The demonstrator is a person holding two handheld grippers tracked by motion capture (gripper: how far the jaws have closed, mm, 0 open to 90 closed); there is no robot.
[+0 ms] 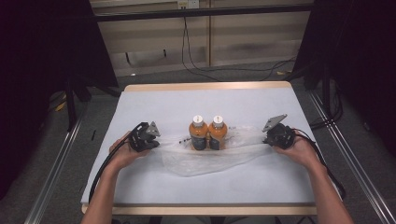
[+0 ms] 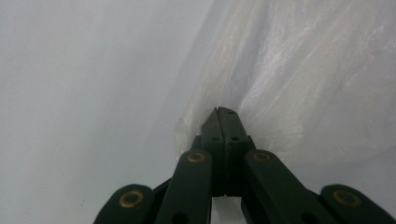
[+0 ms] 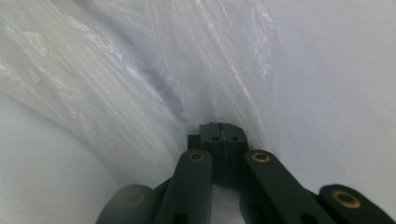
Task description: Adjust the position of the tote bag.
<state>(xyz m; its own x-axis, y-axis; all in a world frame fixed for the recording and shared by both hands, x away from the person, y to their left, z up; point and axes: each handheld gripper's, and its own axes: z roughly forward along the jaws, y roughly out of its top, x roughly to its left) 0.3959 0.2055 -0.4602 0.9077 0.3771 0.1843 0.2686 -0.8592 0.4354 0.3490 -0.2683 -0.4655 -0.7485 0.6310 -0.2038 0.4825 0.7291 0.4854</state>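
Two orange bottles (image 1: 208, 133) upright mid-table on clear plastic bag (image 1: 196, 161). Left gripper (image 2: 223, 116) and right gripper (image 3: 223, 130) clamped shut on opposite bag ends. Film thin, slippery, probably tearable; grip bunched edges.

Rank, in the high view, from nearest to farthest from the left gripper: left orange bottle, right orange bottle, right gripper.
1. Left orange bottle with white cap, table centre.
2. Right orange bottle with white cap, touching it.
3. Right gripper, far right, pinching the clear plastic bag.
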